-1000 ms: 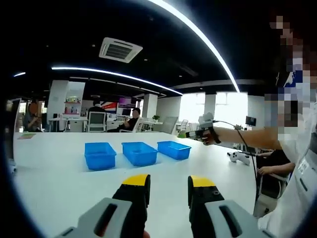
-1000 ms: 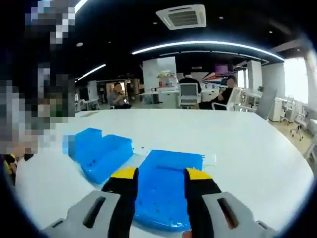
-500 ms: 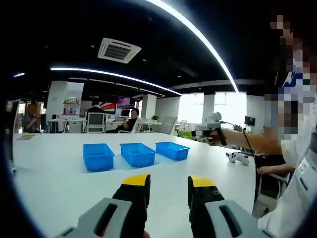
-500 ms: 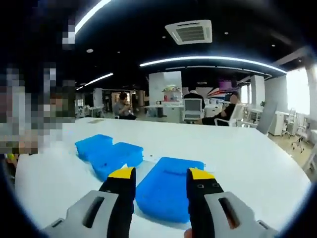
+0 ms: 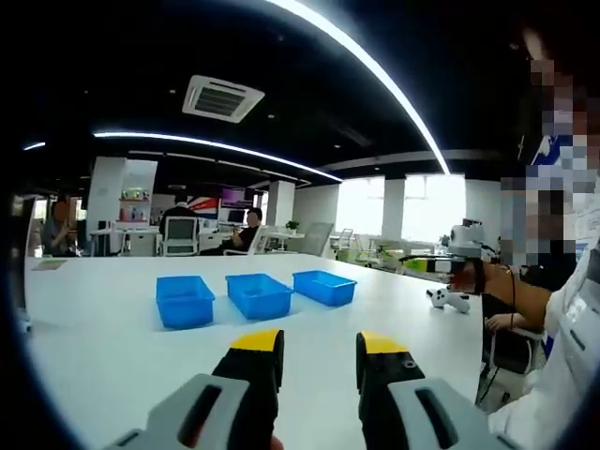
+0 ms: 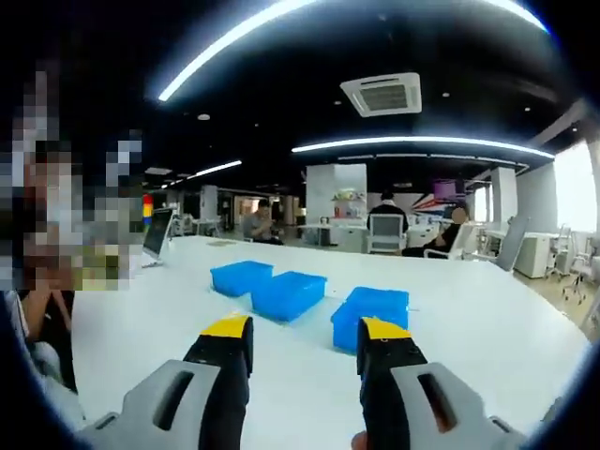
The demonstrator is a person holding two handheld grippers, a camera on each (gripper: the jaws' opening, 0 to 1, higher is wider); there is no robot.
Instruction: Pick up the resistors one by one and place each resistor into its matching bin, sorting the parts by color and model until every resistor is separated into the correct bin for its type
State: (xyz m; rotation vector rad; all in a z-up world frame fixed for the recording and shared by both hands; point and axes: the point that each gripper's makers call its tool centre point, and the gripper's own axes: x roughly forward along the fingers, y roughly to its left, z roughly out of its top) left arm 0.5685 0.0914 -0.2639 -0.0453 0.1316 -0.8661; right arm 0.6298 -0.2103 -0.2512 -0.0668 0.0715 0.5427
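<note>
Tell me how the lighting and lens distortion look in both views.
Left gripper view: ceiling light strip bends into an arc, windows blown out. Right gripper view: table edge curves, blue bins evenly lit, no hard shadows.

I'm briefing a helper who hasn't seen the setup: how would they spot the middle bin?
On the large white table, three open blue plastic bins stand in a row. In the left gripper view, the middle bin has a blue bin close on each side; the end bins have one neighbour only.
</note>
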